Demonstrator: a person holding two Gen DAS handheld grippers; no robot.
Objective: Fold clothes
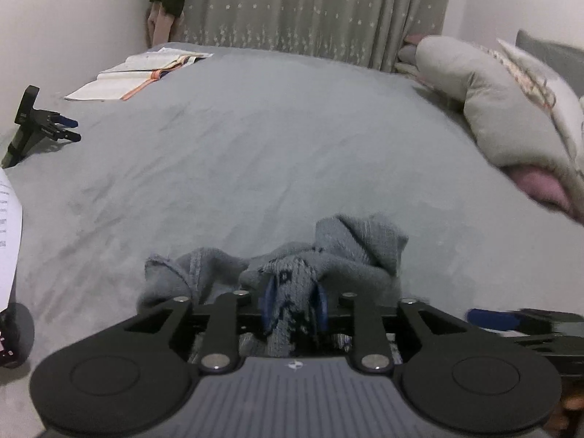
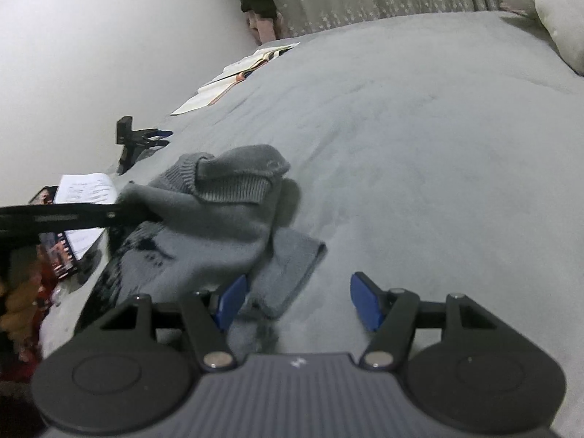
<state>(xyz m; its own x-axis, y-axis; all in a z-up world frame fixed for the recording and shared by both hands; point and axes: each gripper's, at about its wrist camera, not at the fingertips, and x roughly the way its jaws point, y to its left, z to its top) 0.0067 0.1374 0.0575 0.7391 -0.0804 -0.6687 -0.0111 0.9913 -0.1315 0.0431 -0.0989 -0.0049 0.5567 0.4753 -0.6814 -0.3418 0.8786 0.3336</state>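
Left tool (image 1: 292, 301) clamped on bunched grey knit (image 2: 204, 226) at bed's (image 2: 419, 146) near-left, right tool (image 2: 297, 301) open beside it; soft, floppy, so grab ribbed hem.

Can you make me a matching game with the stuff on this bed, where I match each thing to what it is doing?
Things:
1. left gripper
2. right gripper
3. open book
4. pillow

What it is doing:
A. lying open by the wall, at the far side of the bed
B. jaws wide apart, nothing between them
C. piled at the right edge of the bed
D. jaws shut on the grey sweater

Pairs: 1-D, 2-B, 3-A, 4-C
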